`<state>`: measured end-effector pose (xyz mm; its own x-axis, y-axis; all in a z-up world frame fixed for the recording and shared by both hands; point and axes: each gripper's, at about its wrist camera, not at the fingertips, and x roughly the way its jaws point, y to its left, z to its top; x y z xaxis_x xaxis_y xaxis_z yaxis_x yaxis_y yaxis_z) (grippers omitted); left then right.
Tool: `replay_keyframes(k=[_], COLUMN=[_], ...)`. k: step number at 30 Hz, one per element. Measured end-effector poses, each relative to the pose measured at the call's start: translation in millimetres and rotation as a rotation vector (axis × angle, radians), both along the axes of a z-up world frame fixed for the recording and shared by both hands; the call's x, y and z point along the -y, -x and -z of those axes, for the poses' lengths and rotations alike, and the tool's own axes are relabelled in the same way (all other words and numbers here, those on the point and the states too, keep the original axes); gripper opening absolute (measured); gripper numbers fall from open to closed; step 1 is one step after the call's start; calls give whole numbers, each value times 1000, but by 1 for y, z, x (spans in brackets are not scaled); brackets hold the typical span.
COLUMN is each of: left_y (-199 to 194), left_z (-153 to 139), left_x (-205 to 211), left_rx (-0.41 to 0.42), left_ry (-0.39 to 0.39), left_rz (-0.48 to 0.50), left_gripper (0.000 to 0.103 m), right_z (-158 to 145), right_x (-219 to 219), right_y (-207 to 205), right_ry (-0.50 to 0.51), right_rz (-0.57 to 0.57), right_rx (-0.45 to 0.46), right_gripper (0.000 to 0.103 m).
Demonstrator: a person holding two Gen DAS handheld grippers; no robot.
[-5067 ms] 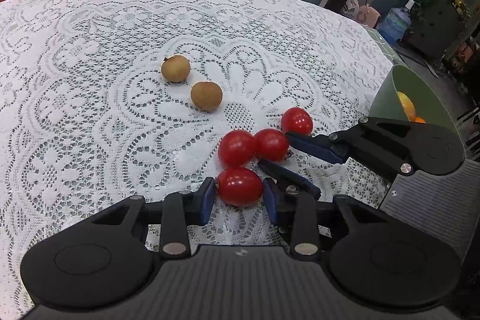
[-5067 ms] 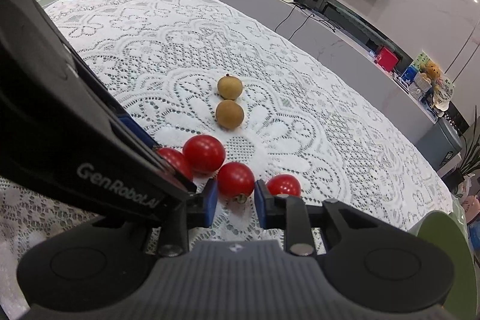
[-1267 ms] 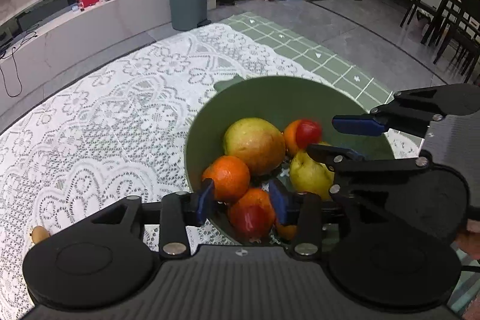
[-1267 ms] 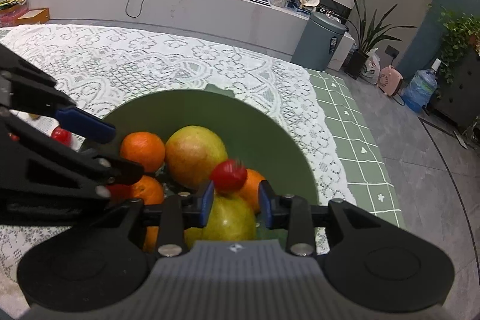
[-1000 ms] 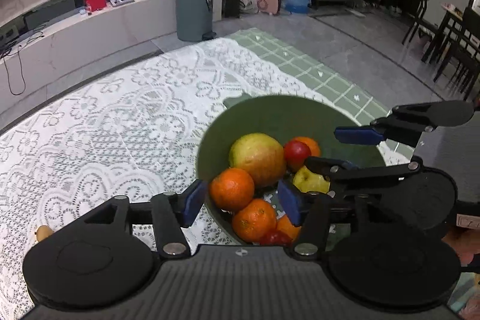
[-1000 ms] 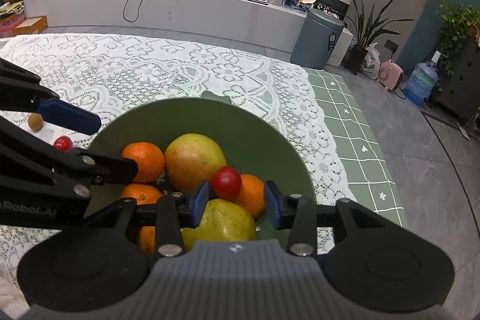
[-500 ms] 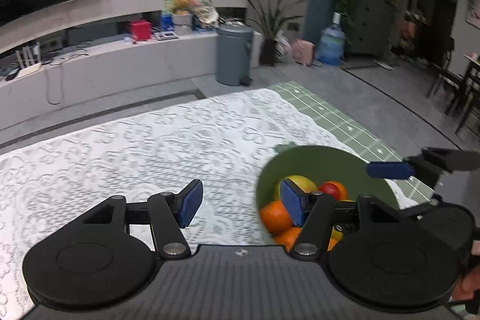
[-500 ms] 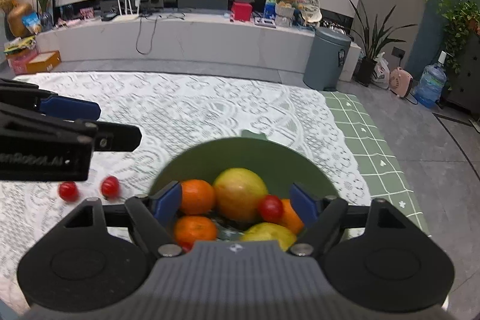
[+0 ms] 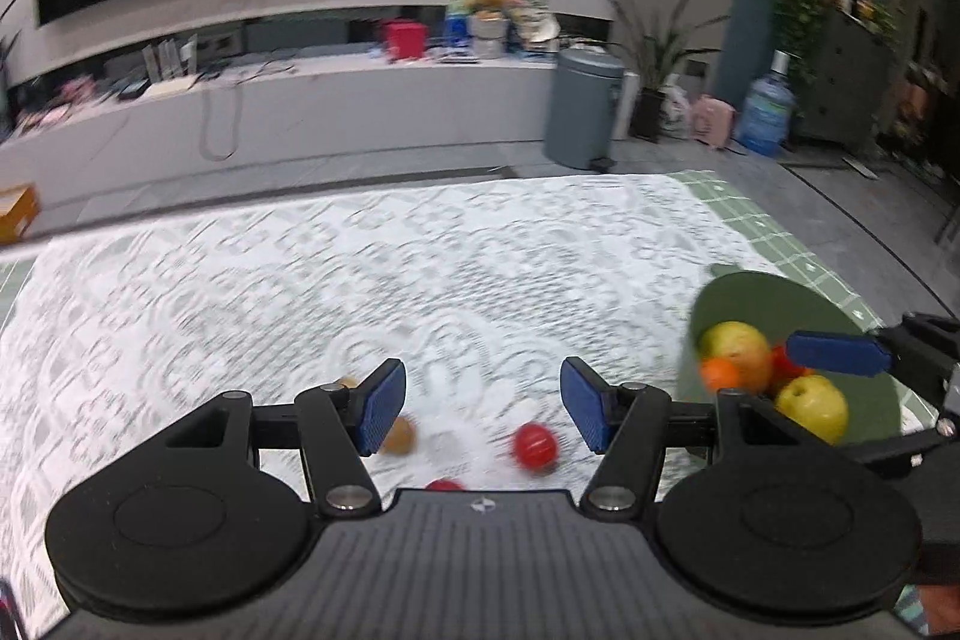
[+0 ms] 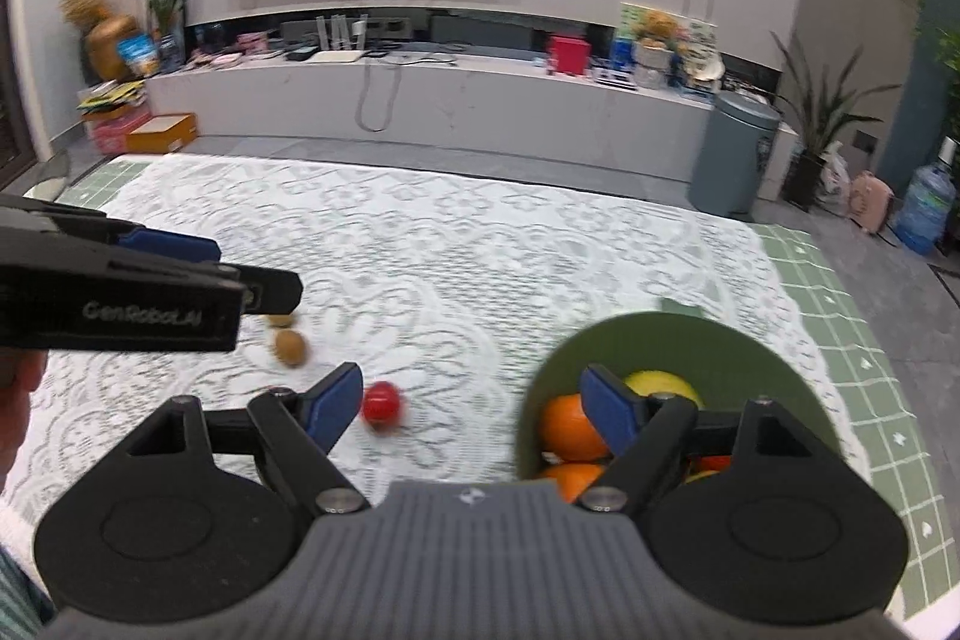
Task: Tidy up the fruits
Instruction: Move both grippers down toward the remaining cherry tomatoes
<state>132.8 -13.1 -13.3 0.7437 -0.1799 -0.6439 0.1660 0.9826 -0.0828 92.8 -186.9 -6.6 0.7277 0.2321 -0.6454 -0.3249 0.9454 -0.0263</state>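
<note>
My left gripper [image 9: 483, 409] is open and empty above the lace tablecloth. Below it lie a red tomato [image 9: 534, 447], a second tomato [image 9: 444, 485] half hidden by the gripper body, and two brown longans [image 9: 399, 435]. My right gripper [image 10: 474, 403] is open and empty; one tomato [image 10: 382, 403] lies by its left finger and the longans [image 10: 290, 345] lie further left. The green bowl [image 10: 690, 340] holds oranges, a pear and a tomato. The bowl also shows in the left wrist view [image 9: 774, 298], at the right.
The left gripper's body [image 10: 120, 304] crosses the left of the right wrist view, and the right gripper's finger [image 9: 834, 353] reaches over the bowl in the left wrist view. A grey bin [image 10: 735, 154] and a long white counter [image 10: 420, 100] stand beyond the table.
Both grippers let their tomatoes drop into the bowl, opened wide and swung left, away from the bowl toward the fruit left on the cloth.
</note>
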Motion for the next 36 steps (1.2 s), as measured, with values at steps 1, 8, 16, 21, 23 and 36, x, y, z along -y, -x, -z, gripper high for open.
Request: replay_keyframes(k=[1,8,16,21,23,36], left_y=[1,11,14,10,7,-12], left_z=[1,15,31,42,47,67], left_x=[-6,-42,-65,-71,-70,-37], left_rx=[-6,-55,-101,-138,-154,-253], left_ry=[7,42,72,96,102,136], left_rz=[-14,-85,-128,-128,-119,11], left_gripper=[70,70,70,70,70,49], right_z=[1,14,36,49,53,76], right_x=[-5,-39,-63,-68,-69,-66], right_y=[1,2,-6,-13,-17,-45], right_ry=[4,35,88,110,120,209], right_rz=[-15,-96,-142,-161,-166,-200], right_rx=[-1,-22,-71,-102,-112,-133], right_gripper=[77,72,57,49,49,37])
